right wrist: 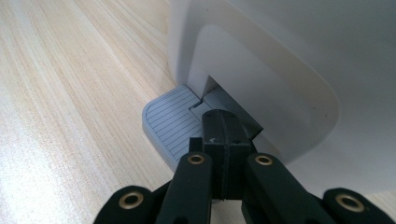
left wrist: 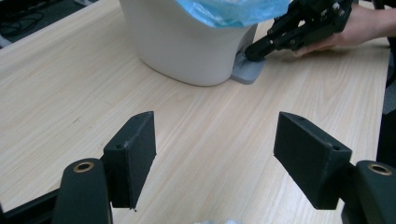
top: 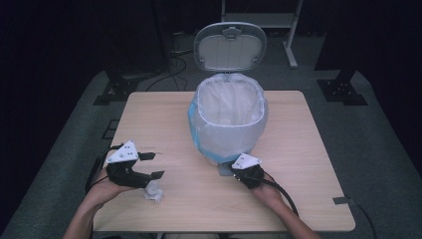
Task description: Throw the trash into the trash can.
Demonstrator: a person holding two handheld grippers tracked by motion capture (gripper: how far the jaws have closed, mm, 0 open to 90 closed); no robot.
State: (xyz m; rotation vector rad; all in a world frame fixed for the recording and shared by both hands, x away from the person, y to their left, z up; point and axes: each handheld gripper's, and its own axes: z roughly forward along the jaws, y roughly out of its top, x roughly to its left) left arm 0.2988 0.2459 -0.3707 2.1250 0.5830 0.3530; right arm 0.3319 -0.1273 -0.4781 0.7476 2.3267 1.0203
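High view: a white pedal bin (top: 228, 130) stands on the desk (top: 298, 149), slightly toward the far edge and near the middle of its width, its lid (top: 230, 46) raised upright behind it. A pale liner (top: 229, 102) with a blue fringe is folded over the rim and hangs down the outside. At the foot of the bin, on the side facing the person, a grey ribbed pedal (right wrist: 170, 125) juts onto the wood.

The right gripper (top: 234, 168) rests its tip on that pedal, jaws pressed flat together with nothing between them; in the right gripper view the closed black tips sit on the pedal's inner end, right against the bin wall. The right hand (top: 268, 191) holds it from the near right part of the desk, a cable trailing toward the near right corner.

The left gripper (top: 156, 165) lies toward the near left edge, held by the left hand (top: 102, 188), its jaws spread wide and empty, pointing across the desk toward the bin. A crumpled white wad (top: 154, 191) lies on the desk just beside its nearer jaw, close to the near edge; whether they touch cannot be told. In the left gripper view the bare wood shows between the parted jaws, with the bin and right gripper beyond.
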